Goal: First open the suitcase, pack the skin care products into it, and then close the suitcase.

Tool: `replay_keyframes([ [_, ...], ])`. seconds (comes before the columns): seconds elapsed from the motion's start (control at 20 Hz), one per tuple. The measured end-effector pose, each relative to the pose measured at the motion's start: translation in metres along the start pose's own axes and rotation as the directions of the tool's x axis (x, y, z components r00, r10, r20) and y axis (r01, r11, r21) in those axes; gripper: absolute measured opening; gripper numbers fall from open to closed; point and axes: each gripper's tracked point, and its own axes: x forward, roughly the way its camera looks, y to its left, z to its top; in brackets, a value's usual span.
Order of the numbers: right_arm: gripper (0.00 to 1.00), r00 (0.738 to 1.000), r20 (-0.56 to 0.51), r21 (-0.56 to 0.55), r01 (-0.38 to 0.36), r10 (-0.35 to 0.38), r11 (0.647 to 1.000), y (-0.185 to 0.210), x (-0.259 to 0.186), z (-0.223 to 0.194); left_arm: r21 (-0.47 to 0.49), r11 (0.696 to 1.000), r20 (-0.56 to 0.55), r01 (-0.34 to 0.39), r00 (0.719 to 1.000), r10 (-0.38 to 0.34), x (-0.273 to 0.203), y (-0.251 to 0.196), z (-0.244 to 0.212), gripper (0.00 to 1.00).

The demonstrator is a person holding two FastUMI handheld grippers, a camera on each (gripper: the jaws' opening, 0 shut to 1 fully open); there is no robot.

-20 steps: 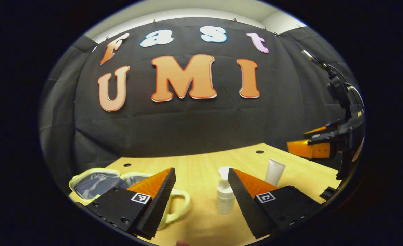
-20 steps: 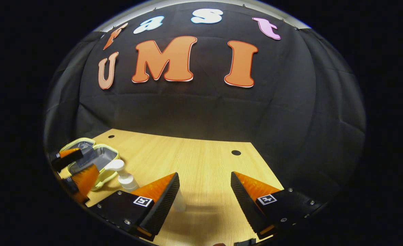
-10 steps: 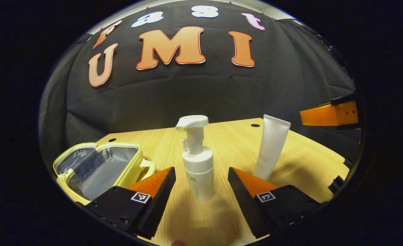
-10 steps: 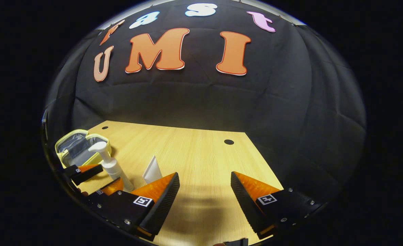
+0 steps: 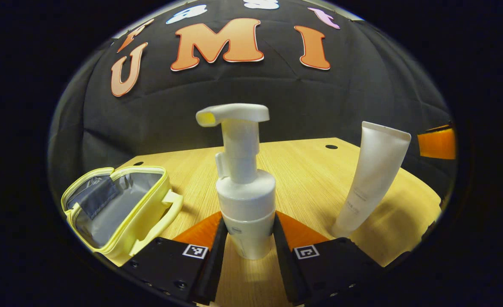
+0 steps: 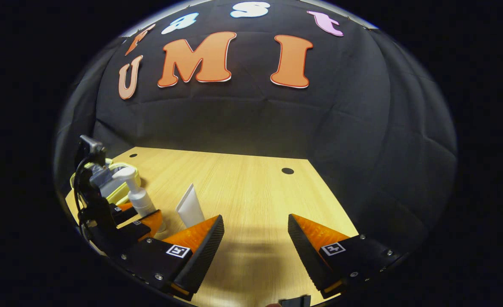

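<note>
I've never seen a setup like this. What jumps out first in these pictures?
A white pump bottle stands upright on the wooden table, pinched at its base by the left gripper. Left of it lies a small yellow suitcase, open, its grey lining showing, and to the right a white tube stands on its cap. In the right gripper view, the right gripper hangs open above bare tabletop.

Probably a lab recording booth: black cloth wall behind a bare wooden table.
</note>
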Motion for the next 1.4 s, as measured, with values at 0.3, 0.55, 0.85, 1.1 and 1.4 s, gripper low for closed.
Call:
replay_keyframes([
  [0.3, 0.96, 0.995, -0.024, -0.002, -0.094, 0.094, 0.996, 0.047, -0.005, -0.009, -0.008, 0.999, 0.012, 0.032, 0.999, -0.032, -0.051, 0.026, 0.056, 0.59],
  [0.55, 0.96, 0.994, -0.055, 0.007, -0.091, 0.091, 0.996, 0.077, 0.012, -0.021, -0.013, 0.999, 0.03, 0.035, 0.999, -0.034, -0.103, 0.068, 0.101, 0.59],
  [0.85, 0.93, 0.987, -0.141, 0.018, -0.079, 0.081, 0.997, 0.095, 0.054, -0.049, 0.007, 1.0, 0.026, 0.013, 1.0, -0.013, -0.14, 0.124, 0.111, 0.59],
  [1.1, 0.82, 0.98, -0.181, 0.007, -0.088, 0.088, 0.996, 0.107, 0.072, -0.065, -0.028, 1.0, 0.024, -0.012, 1.0, 0.013, -0.14, 0.157, 0.111, 0.58],
  [1.4, 0.48, 0.982, -0.178, 0.021, -0.055, 0.057, 0.998, 0.1, 0.079, -0.065, -0.033, 0.999, 0.018, 0.006, 1.0, -0.005, -0.129, 0.161, 0.106, 0.58],
])
